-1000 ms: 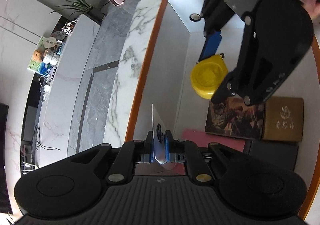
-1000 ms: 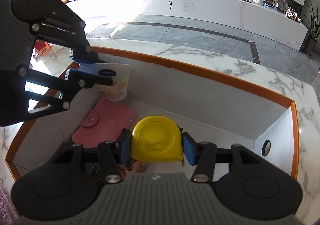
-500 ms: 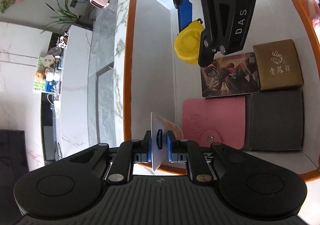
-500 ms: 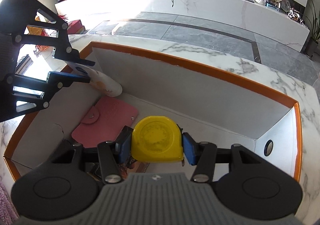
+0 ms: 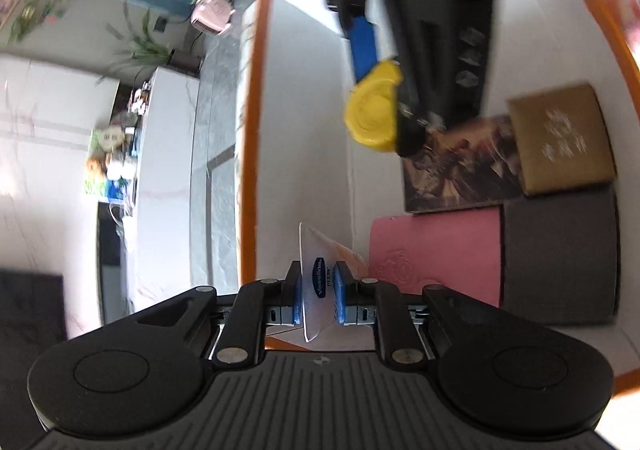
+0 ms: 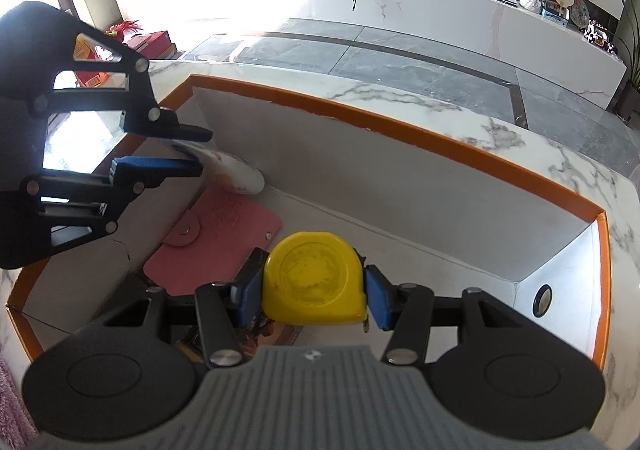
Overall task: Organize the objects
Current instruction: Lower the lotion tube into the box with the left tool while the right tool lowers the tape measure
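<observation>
My left gripper [image 5: 317, 296] is shut on the flat end of a white Vaseline tube [image 5: 316, 284]; the right wrist view shows that tube [image 6: 234, 172] tilted down into the far left corner of the box. My right gripper [image 6: 314, 292] is shut on a yellow tape measure [image 6: 316, 278], held above the box floor; it also shows in the left wrist view [image 5: 374, 110]. The box [image 6: 400, 130] is white inside with an orange rim. A pink wallet [image 6: 216, 238] lies flat in it.
In the left wrist view a picture card [image 5: 460, 166], a gold box [image 5: 560, 138] and a dark grey case [image 5: 560, 254] lie flat beside the pink wallet [image 5: 436, 250]. The box stands on a marble counter [image 6: 460, 114]. A round hole [image 6: 542, 300] is in the right wall.
My left gripper has tilted and lowered the tube toward the box's far left corner. My right gripper still holds the tape measure in about the same place.
</observation>
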`<action>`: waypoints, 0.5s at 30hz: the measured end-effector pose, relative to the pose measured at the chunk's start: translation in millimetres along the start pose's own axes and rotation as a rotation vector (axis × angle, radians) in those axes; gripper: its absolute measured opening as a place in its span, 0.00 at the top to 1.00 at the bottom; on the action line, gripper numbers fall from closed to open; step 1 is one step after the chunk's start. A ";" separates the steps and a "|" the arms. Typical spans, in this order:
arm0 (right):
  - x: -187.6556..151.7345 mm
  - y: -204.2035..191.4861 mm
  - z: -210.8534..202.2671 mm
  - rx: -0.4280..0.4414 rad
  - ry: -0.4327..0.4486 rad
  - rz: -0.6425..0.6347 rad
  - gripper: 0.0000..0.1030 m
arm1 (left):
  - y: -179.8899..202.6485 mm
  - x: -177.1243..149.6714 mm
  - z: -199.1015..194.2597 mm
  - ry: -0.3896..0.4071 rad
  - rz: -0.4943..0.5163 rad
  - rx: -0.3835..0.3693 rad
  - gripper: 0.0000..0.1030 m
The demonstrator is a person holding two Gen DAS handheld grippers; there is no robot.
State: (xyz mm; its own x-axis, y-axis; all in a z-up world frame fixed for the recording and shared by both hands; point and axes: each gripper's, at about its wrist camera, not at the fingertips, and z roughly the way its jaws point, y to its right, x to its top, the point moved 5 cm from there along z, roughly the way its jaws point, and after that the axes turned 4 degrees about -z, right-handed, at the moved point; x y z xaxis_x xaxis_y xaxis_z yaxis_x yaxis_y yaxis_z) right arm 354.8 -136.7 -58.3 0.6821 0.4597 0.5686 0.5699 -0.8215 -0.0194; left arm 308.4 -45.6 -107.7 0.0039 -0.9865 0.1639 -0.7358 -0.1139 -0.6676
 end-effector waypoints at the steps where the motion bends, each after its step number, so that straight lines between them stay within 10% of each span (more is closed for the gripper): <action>1: 1.3 0.1 1.2 0.000 0.000 -0.003 0.46 | -7.7 1.2 0.8 0.000 -0.044 -0.002 0.78; 15: 23.5 12.2 46.3 0.037 -0.084 0.195 0.46 | -55.0 3.0 -6.2 0.035 -0.375 -0.070 0.72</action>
State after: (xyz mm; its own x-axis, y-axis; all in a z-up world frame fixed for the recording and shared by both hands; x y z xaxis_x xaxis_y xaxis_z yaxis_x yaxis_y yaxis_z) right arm 399.0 -120.3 -83.3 0.8160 0.3209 0.4808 0.4386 -0.8855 -0.1533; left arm 344.7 -41.5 -66.0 0.2593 -0.8730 0.4130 -0.7323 -0.4566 -0.5053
